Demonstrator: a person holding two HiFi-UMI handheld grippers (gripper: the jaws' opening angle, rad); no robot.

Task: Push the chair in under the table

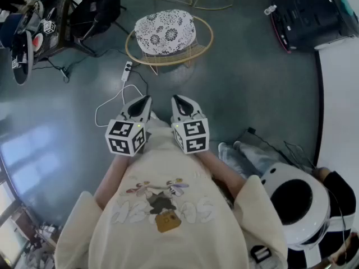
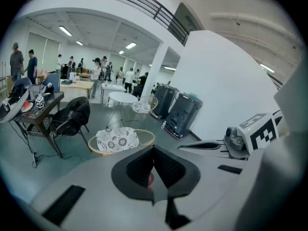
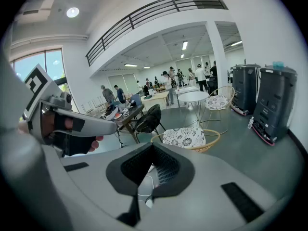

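Right now both my grippers sit side by side close in front of my chest, angled down at the floor short of the chair. My left gripper has its jaws pressed together with nothing caught between the dark pads, and my right gripper is closed the same way, also empty. Neither one touches the chair, which stands well ahead of both tips on the grey floor. It is a low round seat with a pale rattan hoop, and a white cushion with a black flower print lies on top. Beyond the chair, on its far side, stands the round white table on thin wire legs. The chair is apart from it on my side and not under the top. A second seat of the same kind stands just beside that table. Nearer to me than the chair, off its left edge, a white power strip lies on the floor, and its white cable loops back toward my left gripper. Left of the chair stands a black office chair by a cluttered desk. Well off to the chair's right, tall black machines stand by the white wall.
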